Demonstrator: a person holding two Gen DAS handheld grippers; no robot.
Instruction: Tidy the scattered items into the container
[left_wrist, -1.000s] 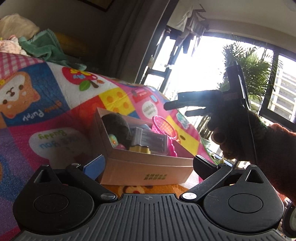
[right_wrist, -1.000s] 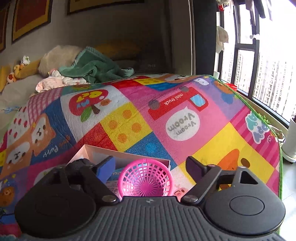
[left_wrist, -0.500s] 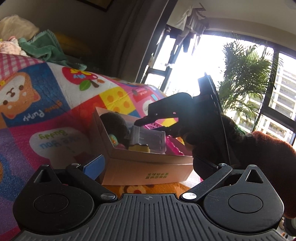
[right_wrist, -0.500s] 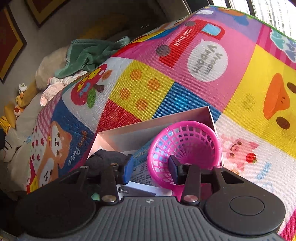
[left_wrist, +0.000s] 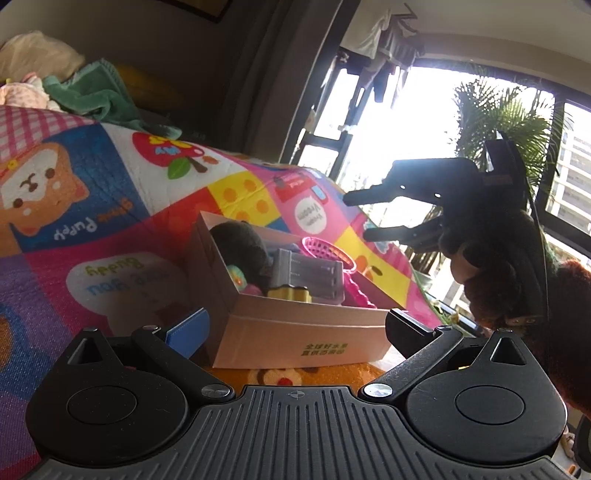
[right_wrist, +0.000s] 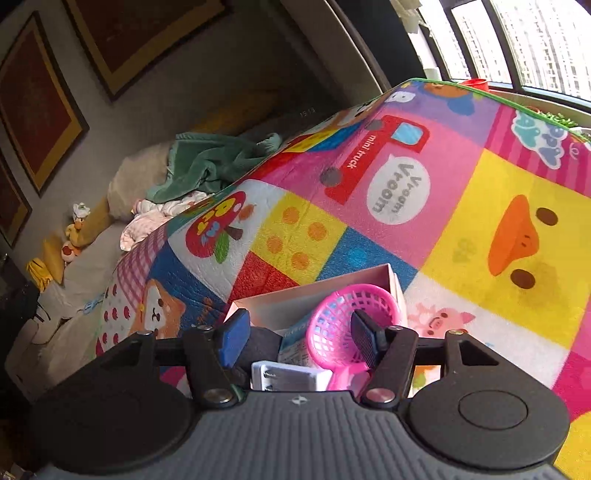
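A cardboard box sits on the colourful play mat. It holds a dark plush, a grey case, a yellow item and the pink mesh basket. My left gripper is open, its fingers beside the box's near corners; whether they touch it is unclear. My right gripper hovers above the box's far right side. In the right wrist view its jaws are opening. The pink basket lies free on its side in the box, and no pad presses on it.
A green blanket, clothes and pillows are heaped past the mat's far end. Tall windows and a palm plant stand to the right beyond the mat's edge. A brown fuzzy sleeve holds the right gripper.
The right gripper dipped into the box shut on the pink basket's rim, then let go and drew back up and to the right. The basket now lies in the box. The left gripper stayed still.
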